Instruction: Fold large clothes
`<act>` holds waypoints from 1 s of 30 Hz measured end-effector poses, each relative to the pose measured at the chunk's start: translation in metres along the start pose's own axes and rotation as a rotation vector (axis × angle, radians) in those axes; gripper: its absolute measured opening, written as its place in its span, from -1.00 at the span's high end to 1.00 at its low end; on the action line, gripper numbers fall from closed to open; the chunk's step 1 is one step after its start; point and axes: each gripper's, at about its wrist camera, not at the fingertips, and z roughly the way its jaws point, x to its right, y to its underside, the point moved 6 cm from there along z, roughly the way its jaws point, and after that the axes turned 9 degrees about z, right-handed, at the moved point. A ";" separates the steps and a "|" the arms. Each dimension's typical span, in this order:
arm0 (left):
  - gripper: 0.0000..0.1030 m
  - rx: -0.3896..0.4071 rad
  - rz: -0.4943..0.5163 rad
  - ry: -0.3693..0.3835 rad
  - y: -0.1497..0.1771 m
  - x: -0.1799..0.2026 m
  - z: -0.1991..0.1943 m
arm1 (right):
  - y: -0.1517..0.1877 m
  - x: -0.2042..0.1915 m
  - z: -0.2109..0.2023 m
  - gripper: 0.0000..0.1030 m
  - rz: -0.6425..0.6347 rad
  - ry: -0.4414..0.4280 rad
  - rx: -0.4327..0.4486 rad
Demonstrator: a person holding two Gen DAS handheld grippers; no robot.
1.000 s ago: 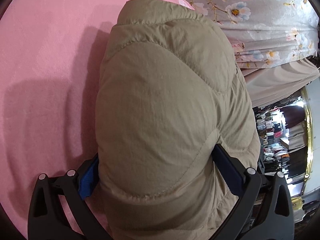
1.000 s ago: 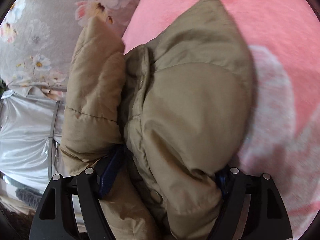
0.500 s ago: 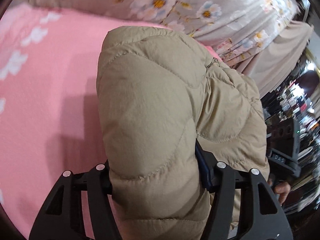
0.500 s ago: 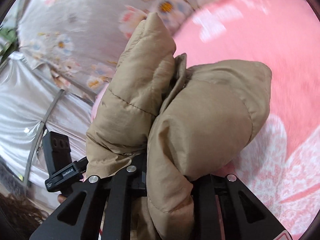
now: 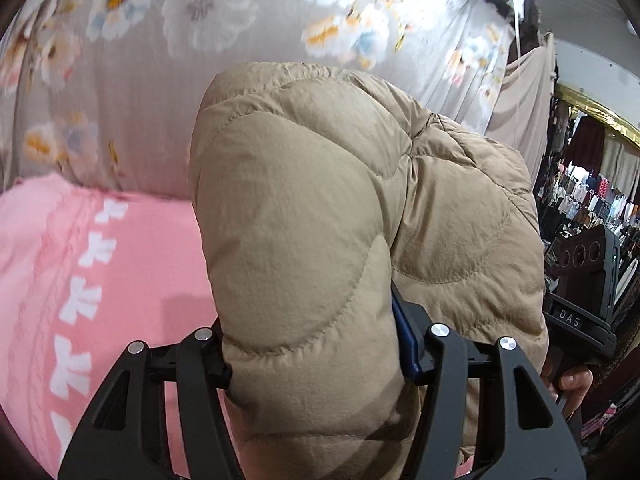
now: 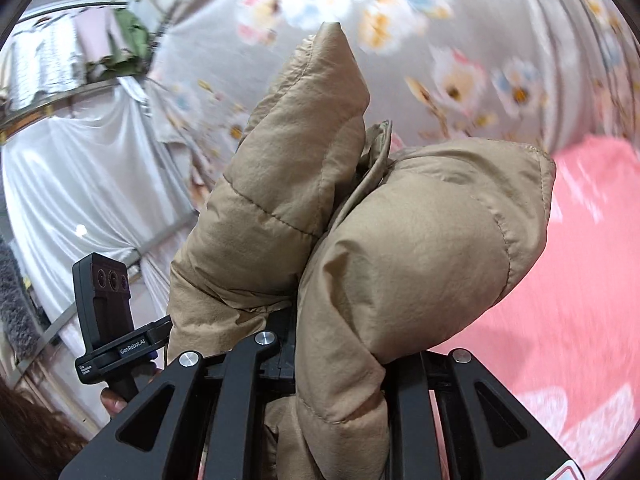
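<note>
Held up off the pink bed cover [image 5: 132,248] between both tools: a puffy, quilted tan down jacket [image 5: 304,216], filling the middle of each wrist view.

Left gripper [image 5: 312,360]: black fingers [image 5: 436,356] clamped on a thick padded fold of the jacket, blue pad pressed into the cloth on the right side, stuffing bulging above and below the clamp. More of the jacket hanging off toward the right of that view, in front of a hand [image 5: 570,384] and the other tool's black camera block.

Right gripper [image 6: 338,364]: fingers [image 6: 408,396] nearly together, pinching a thinner bunched edge of the same jacket [image 6: 408,248]. One padded lobe standing upright to the left of the pinch, a rounder lobe bulging to the right, a flap of collar or placket tucked between them. Left tool's camera block and a hand [image 6: 116,396] at lower left.

Behind: grey floral curtain [image 5: 224,32], blurred; white draped cloth [image 6: 88,176]; racks of hanging clothes [image 5: 592,204] at far right of the left view.
</note>
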 end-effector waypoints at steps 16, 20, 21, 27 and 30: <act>-0.11 0.121 0.042 -0.046 -0.062 -0.072 -0.010 | -0.047 -0.059 0.064 0.66 -0.097 -0.039 0.048; -0.11 0.073 0.014 -0.038 -0.057 -0.101 0.017 | -0.046 -0.048 0.102 0.66 -0.070 -0.010 0.013; -0.11 0.062 0.008 -0.035 -0.055 -0.107 0.023 | -0.045 -0.045 0.110 0.66 -0.062 -0.005 0.004; -0.11 -0.036 -0.037 -0.041 -0.034 -0.155 0.081 | -0.032 -0.003 0.177 0.66 0.010 0.050 -0.077; -0.11 -0.088 -0.072 -0.047 -0.017 -0.180 0.113 | -0.021 0.023 0.212 0.66 0.047 0.083 -0.122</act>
